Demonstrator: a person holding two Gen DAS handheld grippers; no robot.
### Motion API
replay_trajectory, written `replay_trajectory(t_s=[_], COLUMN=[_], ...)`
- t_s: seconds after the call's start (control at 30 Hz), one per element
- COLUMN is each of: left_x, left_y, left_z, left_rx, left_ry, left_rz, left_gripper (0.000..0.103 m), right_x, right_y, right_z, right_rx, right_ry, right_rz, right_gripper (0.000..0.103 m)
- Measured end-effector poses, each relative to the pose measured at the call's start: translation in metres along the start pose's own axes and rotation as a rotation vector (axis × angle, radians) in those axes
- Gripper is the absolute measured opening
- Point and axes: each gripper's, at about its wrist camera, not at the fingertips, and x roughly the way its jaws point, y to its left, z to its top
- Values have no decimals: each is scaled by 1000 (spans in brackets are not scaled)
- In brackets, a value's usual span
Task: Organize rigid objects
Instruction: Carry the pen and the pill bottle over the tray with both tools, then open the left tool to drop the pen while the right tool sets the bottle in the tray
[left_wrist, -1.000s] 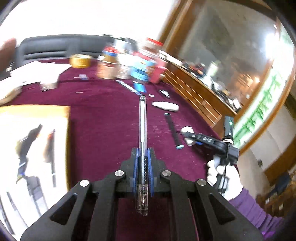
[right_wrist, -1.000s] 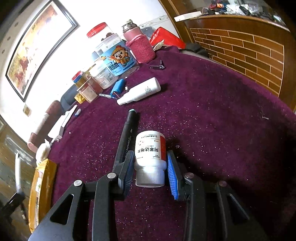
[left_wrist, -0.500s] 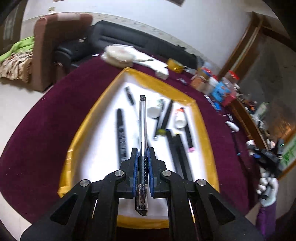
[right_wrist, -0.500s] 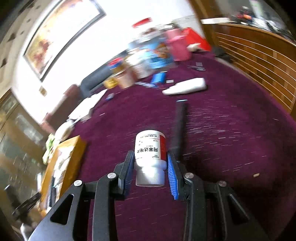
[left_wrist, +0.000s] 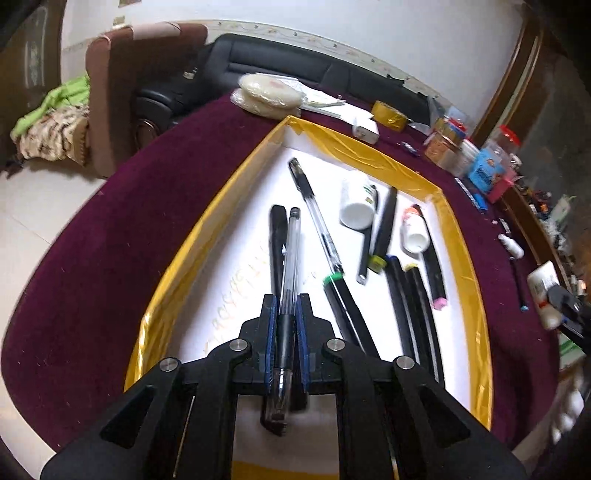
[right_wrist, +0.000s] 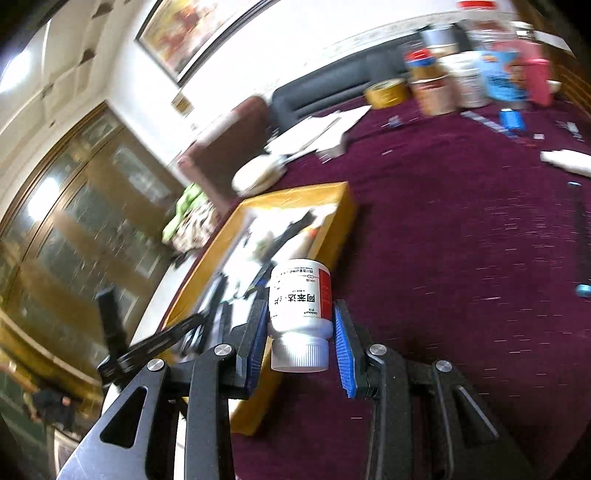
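The bench (left_wrist: 92, 266) is the largest thing in view, a round top covered in dark purple cloth; behind it stand a black sofa (left_wrist: 280, 70) and a brown armchair (left_wrist: 122, 92), with a framed painting (right_wrist: 192, 33) on the white wall above. On the cloth lies a shallow tray (left_wrist: 458, 236) with yellow walls and a white floor; it already holds several black markers, a capped clear pen, and two small white bottles lying on their sides, all roughly parallel. Along the far edge of the bench stands a cluster of jars and containers (left_wrist: 476, 162), with a roll of yellow tape (left_wrist: 389, 115) and a stack of pale round discs (left_wrist: 267, 95) near the tray's far corner; a black marker with a blue end (right_wrist: 580, 240) lies on the cloth well apart from the tray.

The left gripper (left_wrist: 286, 325) hangs over the tray's near half, its jaws closed narrow on a clear ballpoint pen (left_wrist: 290, 254), gripped at its dark rubber sleeve with the barrel pointing forward over the tray floor, beside a black marker there; whether the pen touches the floor cannot be told. The right gripper (right_wrist: 301, 332) is above the cloth by the tray's side wall, its blue-padded jaws clamped on a white pill bottle (right_wrist: 301, 299) with a red label panel, cap toward the camera; this view is motion-blurred.
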Motion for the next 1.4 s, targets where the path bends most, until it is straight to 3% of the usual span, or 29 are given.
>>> replay_trajectory(t_s=[0.1, 0.27, 0.4, 0.63, 0.73, 0.97, 1.3, 1.4], left_x=[1, -15, -39, -59, -63, -59, -51, -53], left_y=[-1, 7, 19, 24, 19, 7, -4, -10], left_z=[3, -1, -7, -7, -7, -10, -11, -13], left_rx=[9, -36, -80, -62, -31, 28, 57, 69], left_ry=[-23, -68, -121, -177, -205, -213, -155, -160], left_rz=[34, -17, -39, 9, 48, 133, 219, 247], left_gripper=[11, 20, 46, 47, 57, 59, 60, 68], right_x=[27, 70, 100, 139, 151, 154, 135, 126], right_y=[25, 56, 79, 105, 110, 114, 101, 98], right_z=[-5, -15, -18, -23, -26, -24, -23, -23], right_rx=[-53, -114, -172, -270, -302, -310, -236, -230], right_ry=[59, 154, 201, 237, 232, 203, 179, 166], right_rz=[16, 28, 12, -52, -103, -144, -97, -87], right_gripper=[31, 31, 31, 31, 31, 33, 35, 35])
